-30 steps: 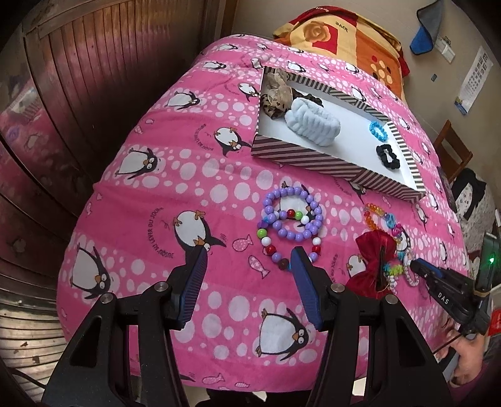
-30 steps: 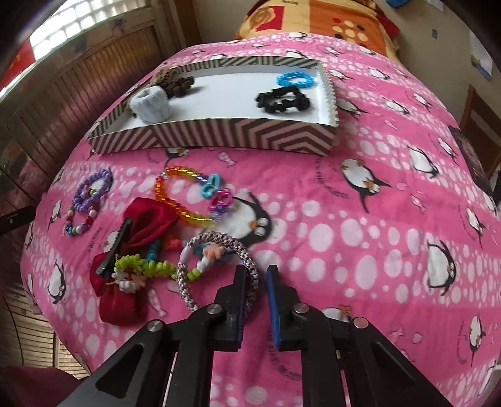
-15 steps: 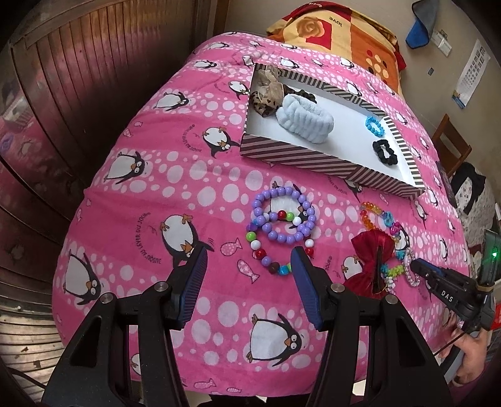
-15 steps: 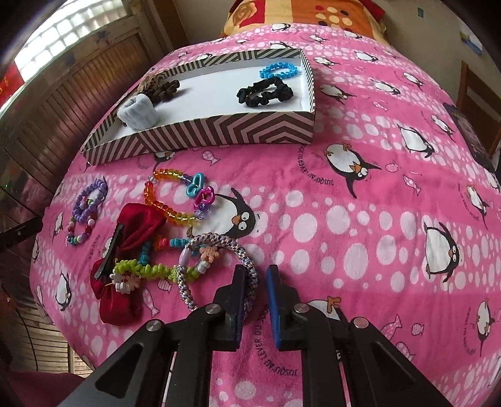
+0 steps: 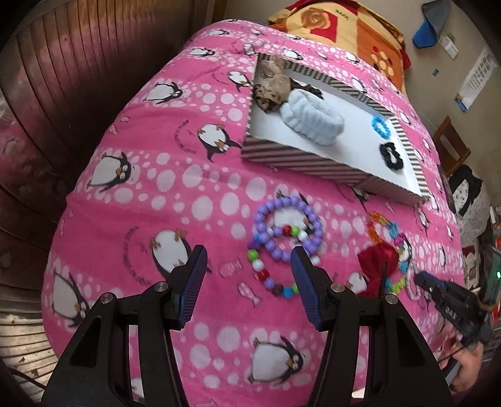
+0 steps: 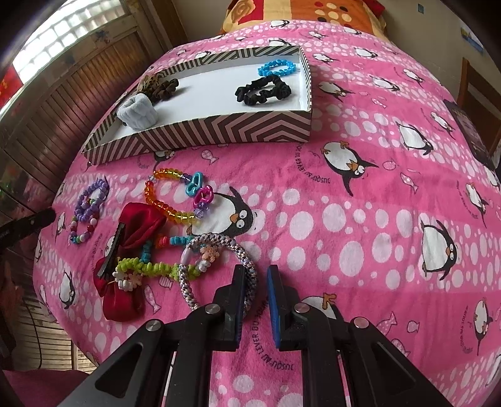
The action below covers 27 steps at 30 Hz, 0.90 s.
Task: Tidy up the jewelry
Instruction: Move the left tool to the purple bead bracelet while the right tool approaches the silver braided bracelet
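A striped box lid (image 5: pixel 313 162) (image 6: pixel 219 131) lies on the pink penguin blanket and holds a pale blue band (image 5: pixel 313 120), a brown scrunchie (image 6: pixel 159 87), a black scrunchie (image 6: pixel 263 89) and a blue bracelet (image 6: pixel 277 67). A purple bead bracelet (image 5: pixel 288 231) and a multicolour bead bracelet (image 5: pixel 266 275) lie just ahead of my open left gripper (image 5: pixel 249 266). My right gripper (image 6: pixel 256 275) is nearly shut and empty, beside a braided bracelet (image 6: pixel 219 269). A red bow clip (image 6: pixel 131 247), a green bracelet (image 6: pixel 150 267) and an orange bracelet (image 6: pixel 162 200) lie left of it.
A wooden wall (image 5: pixel 62 94) runs along the bed's left side. An orange patterned pillow (image 5: pixel 344 28) lies behind the box lid. A wooden chair (image 5: pixel 451 141) stands at the right. The right gripper shows in the left wrist view (image 5: pixel 451 310).
Both grippers have drawn back and up a little, so the bed looks smaller and the box lid nearer the middle. Nothing on the blanket has moved.
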### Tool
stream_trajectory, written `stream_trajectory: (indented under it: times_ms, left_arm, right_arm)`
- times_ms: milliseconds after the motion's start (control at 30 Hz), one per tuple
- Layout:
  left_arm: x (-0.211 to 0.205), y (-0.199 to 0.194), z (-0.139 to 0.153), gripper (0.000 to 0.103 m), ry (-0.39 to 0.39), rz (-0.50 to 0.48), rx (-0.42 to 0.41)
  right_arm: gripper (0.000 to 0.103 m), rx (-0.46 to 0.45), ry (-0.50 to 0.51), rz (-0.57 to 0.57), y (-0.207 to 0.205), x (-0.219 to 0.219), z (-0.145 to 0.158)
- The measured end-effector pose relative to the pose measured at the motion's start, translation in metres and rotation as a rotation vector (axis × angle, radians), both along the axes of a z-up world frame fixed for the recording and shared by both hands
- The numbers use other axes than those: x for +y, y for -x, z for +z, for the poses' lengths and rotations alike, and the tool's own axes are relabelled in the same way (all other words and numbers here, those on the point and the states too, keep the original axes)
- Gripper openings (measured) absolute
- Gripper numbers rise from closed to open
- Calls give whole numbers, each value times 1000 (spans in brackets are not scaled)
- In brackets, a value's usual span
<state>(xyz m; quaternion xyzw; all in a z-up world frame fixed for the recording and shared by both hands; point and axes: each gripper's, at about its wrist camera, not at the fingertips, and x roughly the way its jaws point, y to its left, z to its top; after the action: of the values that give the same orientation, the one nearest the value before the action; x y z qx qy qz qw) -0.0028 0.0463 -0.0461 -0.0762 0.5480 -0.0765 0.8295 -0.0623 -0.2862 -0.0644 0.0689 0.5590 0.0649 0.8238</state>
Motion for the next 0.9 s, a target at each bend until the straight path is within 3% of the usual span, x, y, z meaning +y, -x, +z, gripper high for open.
stream_trajectory:
  times_ms: [367, 900]
  left_arm:
    - [-19, -36, -14, 58, -30, -72, 49]
    - [-38, -57, -34, 61, -152, -118, 81]
  right_arm:
    - [13, -5, -8, -7, 0, -12, 8]
    - [13, 16, -36, 7, -8, -18, 11]
